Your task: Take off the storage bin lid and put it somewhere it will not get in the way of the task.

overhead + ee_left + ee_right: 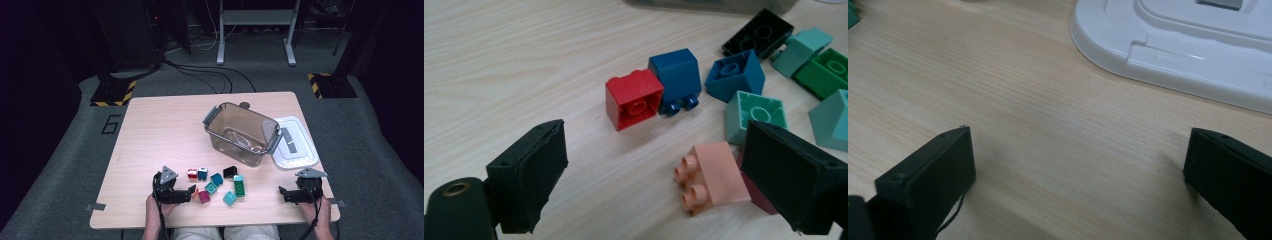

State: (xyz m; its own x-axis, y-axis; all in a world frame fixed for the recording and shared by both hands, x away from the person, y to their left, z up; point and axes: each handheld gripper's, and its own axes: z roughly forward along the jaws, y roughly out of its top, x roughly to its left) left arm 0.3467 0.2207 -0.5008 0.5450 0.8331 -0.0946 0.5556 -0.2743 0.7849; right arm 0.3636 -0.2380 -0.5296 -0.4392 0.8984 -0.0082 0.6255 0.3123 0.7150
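Nearest, the left hand-held gripper (644,180) stands wide with nothing pressed between its jaws, and the peach brick (714,175) lies on the worktop (524,60) just beside its right jaw, at about 4 o'clock from the red brick (634,99). The step seems to be the approach to a first brick; next the jaws must straddle the peach brick and close. Farther off the right hand-held gripper (1078,165) rests wide and empty, with the clear bin (242,132) at 12 o'clock from the bricks.

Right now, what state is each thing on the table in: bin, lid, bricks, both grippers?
Clear plastic bin: open, lid off, upright.
White plastic lid: flat on the table, right of the bin.
Salmon-pink toy brick: on its side, between open jaws, unheld.
Red toy brick: on its side.
Left gripper: open.
Right gripper: open, nothing between its jaws.
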